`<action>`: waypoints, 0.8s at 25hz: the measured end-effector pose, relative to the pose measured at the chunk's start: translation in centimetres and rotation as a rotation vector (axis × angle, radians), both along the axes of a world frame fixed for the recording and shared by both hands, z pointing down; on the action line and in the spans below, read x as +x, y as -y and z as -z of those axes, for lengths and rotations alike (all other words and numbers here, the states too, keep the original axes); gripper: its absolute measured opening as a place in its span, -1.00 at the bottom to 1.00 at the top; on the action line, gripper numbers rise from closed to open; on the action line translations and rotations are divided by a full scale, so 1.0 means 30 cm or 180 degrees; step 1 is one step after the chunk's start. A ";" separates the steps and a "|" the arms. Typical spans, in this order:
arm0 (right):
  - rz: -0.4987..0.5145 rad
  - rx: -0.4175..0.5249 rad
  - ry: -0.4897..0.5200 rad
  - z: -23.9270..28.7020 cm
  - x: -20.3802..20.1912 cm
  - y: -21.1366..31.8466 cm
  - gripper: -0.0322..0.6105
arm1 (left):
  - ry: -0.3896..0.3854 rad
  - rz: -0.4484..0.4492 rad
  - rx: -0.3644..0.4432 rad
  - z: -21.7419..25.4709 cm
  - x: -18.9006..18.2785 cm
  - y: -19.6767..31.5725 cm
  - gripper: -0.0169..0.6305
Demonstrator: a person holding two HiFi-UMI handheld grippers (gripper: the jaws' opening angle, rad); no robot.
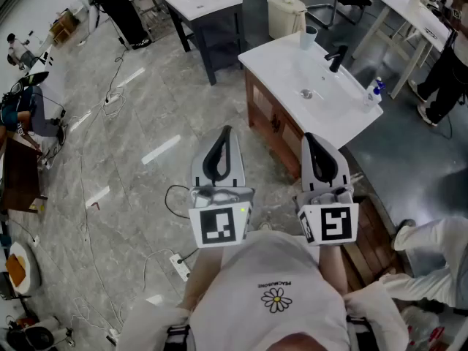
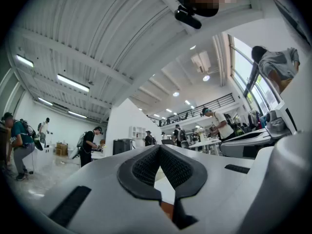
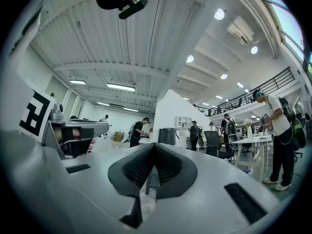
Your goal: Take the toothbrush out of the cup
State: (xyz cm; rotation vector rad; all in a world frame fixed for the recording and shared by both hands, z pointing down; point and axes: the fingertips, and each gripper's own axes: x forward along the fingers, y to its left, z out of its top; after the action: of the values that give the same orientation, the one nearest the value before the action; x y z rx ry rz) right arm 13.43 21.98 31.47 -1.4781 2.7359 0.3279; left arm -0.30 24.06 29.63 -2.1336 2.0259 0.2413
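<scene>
- Head view: the left gripper [image 1: 224, 133] and the right gripper [image 1: 310, 138] are held side by side, apart, and both point away from the person. The cup [image 1: 308, 37] stands on the white vanity top [image 1: 278, 66], well ahead of the right gripper and near the black tap [image 1: 336, 57]. The toothbrush is possibly in the cup, but it is too small to confirm.
- Left gripper view: the left gripper [image 2: 158, 149] has its jaws fully closed, tip to tip, with nothing gripped.
- Right gripper view: the right gripper [image 3: 154, 146] has its jaws fully closed and empty.
</scene>
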 end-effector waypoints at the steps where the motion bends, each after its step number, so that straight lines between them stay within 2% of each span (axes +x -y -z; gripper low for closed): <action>1: 0.0011 -0.0013 0.0015 -0.003 0.001 0.005 -0.87 | 0.0006 0.0011 -0.0013 -0.004 0.000 0.005 -0.90; 8: 0.0083 -0.0118 0.0093 -0.015 0.018 0.021 -0.87 | -0.0026 0.0094 -0.0028 -0.009 -0.005 0.002 -0.90; 12: 0.0260 -0.0195 0.0032 -0.042 0.011 0.014 -0.87 | -0.0091 0.0153 -0.0041 -0.007 -0.011 -0.010 -0.90; 16: 0.0410 -0.0202 -0.0157 -0.091 -0.031 0.007 -0.87 | 0.0109 0.0223 -0.0104 -0.041 -0.027 -0.021 -0.90; 20: 0.0535 -0.0214 -0.0227 -0.119 -0.074 0.016 -0.87 | 0.0113 0.0289 -0.0127 -0.059 -0.049 -0.008 -0.90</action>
State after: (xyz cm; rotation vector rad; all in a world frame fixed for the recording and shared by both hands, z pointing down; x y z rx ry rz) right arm 11.20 21.50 35.04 -1.2613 2.9299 0.2922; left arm -1.79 24.30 31.40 -2.0471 2.1182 0.1497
